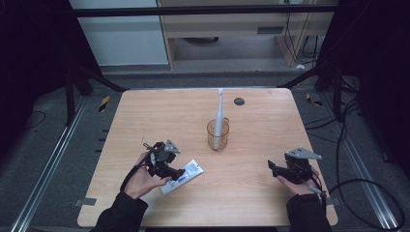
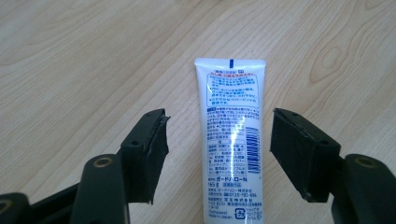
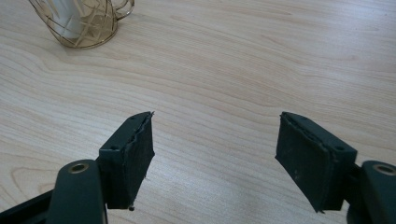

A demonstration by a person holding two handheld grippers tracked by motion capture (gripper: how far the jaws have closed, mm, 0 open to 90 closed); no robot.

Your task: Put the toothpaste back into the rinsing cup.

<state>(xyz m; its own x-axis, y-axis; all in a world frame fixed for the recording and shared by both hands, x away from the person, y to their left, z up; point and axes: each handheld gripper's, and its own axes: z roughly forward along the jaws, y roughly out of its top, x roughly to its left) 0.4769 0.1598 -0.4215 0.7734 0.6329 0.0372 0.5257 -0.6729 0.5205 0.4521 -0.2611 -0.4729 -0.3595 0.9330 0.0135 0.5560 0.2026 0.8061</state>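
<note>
White toothpaste tube (image 2: pixel 232 140) flat on wooden desk (image 1: pixel 261 193), between left gripper (image 2: pixel 219 154) fingers, spread wide, not touching. Right gripper (image 3: pixel 215 158) wide open, empty, parked clear. Toothbrush (image 1: pixel 220 113) upright in cup (image 1: pixel 217 135).

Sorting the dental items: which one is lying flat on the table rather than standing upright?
The white toothpaste tube, flat on the wooden table between the left gripper's open jaws. The toothbrush stands upright in the amber cup.
</note>
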